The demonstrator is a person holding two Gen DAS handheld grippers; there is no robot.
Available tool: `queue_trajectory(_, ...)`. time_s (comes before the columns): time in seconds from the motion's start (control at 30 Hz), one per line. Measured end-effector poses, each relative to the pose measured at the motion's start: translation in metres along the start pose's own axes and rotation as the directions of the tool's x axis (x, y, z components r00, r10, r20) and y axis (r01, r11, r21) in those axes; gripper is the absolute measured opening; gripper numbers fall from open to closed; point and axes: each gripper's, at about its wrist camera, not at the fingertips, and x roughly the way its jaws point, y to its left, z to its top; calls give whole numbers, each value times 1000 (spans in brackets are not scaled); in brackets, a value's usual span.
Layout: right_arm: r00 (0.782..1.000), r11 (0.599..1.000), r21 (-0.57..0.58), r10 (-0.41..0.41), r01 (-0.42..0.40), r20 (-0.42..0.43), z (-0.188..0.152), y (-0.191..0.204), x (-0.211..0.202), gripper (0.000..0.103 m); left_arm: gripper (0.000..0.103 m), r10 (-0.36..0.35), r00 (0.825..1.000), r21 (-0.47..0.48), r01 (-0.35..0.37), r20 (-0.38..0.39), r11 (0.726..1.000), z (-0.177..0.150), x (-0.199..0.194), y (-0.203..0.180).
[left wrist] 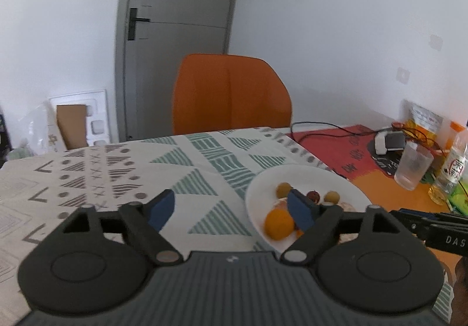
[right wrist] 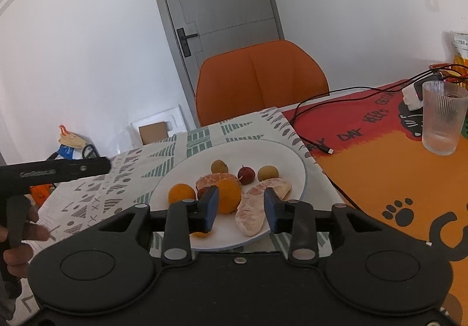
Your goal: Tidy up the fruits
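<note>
The table [right wrist: 380, 179] is carrying a white plate [right wrist: 181, 177] that is sitting close to its near edge, half on the patterned cloth [left wrist: 117, 174] and just beside the red and orange mat [right wrist: 365, 156]; a downward push on the near rim could be tipping it or sliding it off that edge. All the fruit in view is lying on this plate: peeled citrus segments [right wrist: 251, 215] at the near right, a whole orange [right wrist: 229, 197] touching them in the middle, a smaller orange [right wrist: 181, 193] to the left, and a dark red fruit [right wrist: 246, 174] with two small tan ones toward the far rim. The right gripper [right wrist: 241, 209] is hovering over the near rim with its jaws partly open, holding nothing and straddling the orange and the segments; closing here is likely pinching both together and crushing the soft segments. The left gripper [left wrist: 231, 209] is hanging with its jaws wide and empty, one finger over the plate and the other over bare cloth, so the two tools are crowding each other. A ribbed glass [right wrist: 443, 118] is standing near the right edge, and a wide sweep could be knocking it.
</note>
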Motion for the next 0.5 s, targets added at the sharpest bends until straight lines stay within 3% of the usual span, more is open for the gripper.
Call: queue_trajectory(0.5, 999, 997, -65, 46, -45, 16, 6, 32, -19, 80, 99, 84, 994, -42, -81, 68, 996, 1, -56, 26)
